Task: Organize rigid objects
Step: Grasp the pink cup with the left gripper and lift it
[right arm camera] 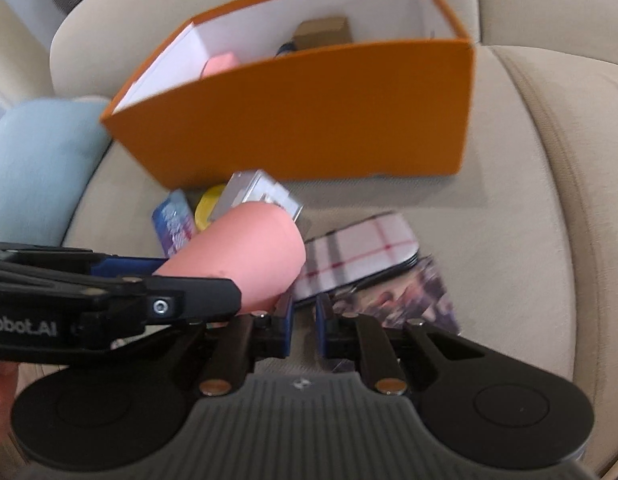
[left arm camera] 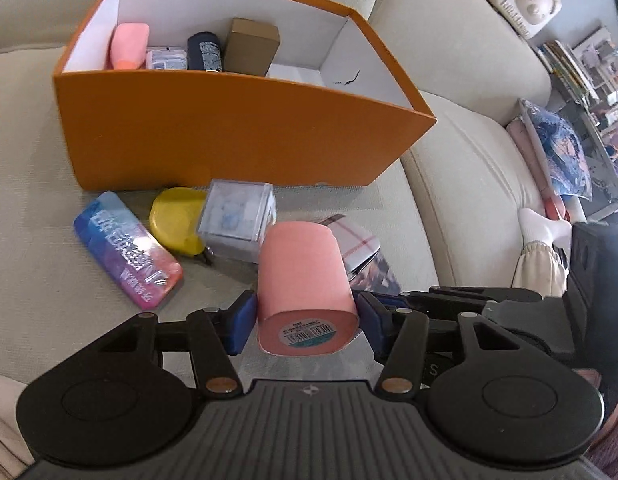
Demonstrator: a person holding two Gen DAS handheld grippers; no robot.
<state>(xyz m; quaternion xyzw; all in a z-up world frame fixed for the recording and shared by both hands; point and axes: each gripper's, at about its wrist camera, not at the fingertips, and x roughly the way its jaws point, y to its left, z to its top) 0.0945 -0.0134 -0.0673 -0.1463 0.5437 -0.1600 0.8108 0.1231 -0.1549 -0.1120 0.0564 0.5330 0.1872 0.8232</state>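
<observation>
My left gripper [left arm camera: 307,320] is shut on a pink cylinder-shaped container [left arm camera: 303,280] and holds it above the sofa seat; it also shows in the right wrist view [right arm camera: 245,256]. An orange box [left arm camera: 229,136] stands ahead on the seat, holding a pink object [left arm camera: 129,46], a dark can [left arm camera: 205,52] and a brown box [left arm camera: 251,46]. In front of it lie a blue-pink case [left arm camera: 129,248], a yellow disc [left arm camera: 175,218] and a clear cube [left arm camera: 237,216]. My right gripper [right arm camera: 305,320] is nearly closed and empty, just right of the left gripper.
A plaid pouch [right arm camera: 361,252] and a printed card [right arm camera: 413,296] lie on the beige sofa cushion [right arm camera: 509,240] near my right gripper. A light blue pillow [right arm camera: 37,168] lies at the left. Shelves and clutter [left arm camera: 581,60] stand beyond the sofa arm.
</observation>
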